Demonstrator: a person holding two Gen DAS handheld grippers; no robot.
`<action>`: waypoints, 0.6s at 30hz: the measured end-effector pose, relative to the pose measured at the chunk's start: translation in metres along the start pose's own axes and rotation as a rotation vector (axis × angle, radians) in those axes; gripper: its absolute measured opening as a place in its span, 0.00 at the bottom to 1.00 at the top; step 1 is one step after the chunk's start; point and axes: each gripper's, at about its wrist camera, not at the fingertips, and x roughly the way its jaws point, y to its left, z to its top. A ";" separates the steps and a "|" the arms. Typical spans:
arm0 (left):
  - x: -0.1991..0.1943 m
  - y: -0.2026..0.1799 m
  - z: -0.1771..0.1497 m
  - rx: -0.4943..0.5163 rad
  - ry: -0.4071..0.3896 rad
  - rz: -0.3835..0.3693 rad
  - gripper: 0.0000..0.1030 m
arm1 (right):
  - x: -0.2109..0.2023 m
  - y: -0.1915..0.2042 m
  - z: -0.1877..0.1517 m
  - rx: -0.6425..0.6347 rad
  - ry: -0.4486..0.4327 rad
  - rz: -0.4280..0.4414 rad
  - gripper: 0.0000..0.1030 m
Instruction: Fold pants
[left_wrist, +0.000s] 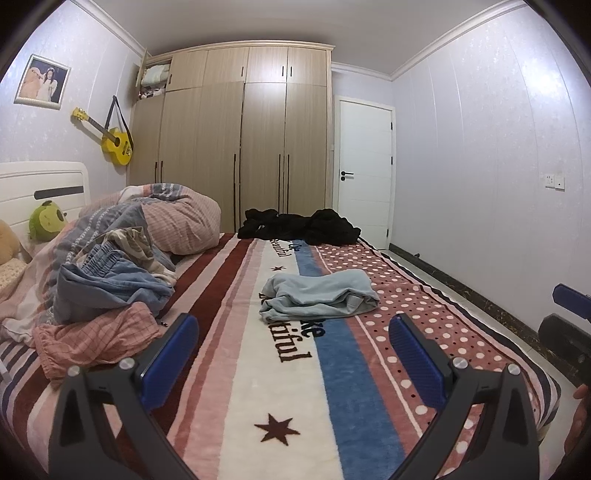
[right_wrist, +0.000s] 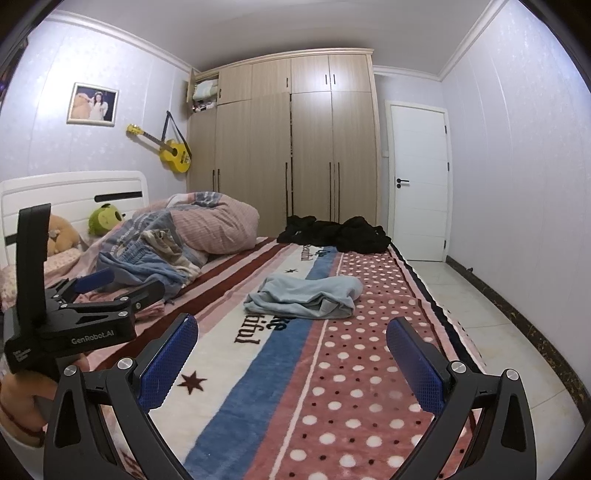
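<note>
Both grippers are spread wide and carry nothing: the left gripper (left_wrist: 293, 334) and the right gripper (right_wrist: 291, 334) hang above the near end of the bed, well short of any cloth, most likely so that either can drop onto a garment once one is chosen.

Light blue pants (left_wrist: 318, 295) lie bunched at twelve o'clock from the left gripper, on the middle stripes of the blanket (left_wrist: 332, 398), apart from everything else. They look roughly doubled over already, with an open end at the near right; whether this is a finished fold set aside or the next piece to work on, I cannot tell.

At ten o'clock sits a loose heap of clothes (left_wrist: 110, 280), a blue elastic-waisted piece on top and pink checked cloth below, leaning against the rolled quilt (left_wrist: 177, 218); this seems the unsorted stock, kept off the flat working strip.

Farther out, at twelve, dark garments (left_wrist: 299, 225) lie crumpled at the bed's far edge, before the wardrobe (left_wrist: 236, 140). In the right wrist view the left gripper shows at nine o'clock, held in a hand (right_wrist: 22, 410).
</note>
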 end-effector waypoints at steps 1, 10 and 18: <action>0.000 0.000 0.000 -0.002 0.001 -0.001 0.99 | -0.001 0.002 0.001 0.001 -0.001 0.003 0.99; 0.000 0.000 0.000 -0.004 0.003 -0.002 0.99 | -0.002 0.008 0.001 0.000 0.002 0.006 0.99; 0.000 0.000 -0.001 -0.004 0.004 -0.003 0.99 | -0.002 0.007 0.001 0.001 0.002 0.006 0.99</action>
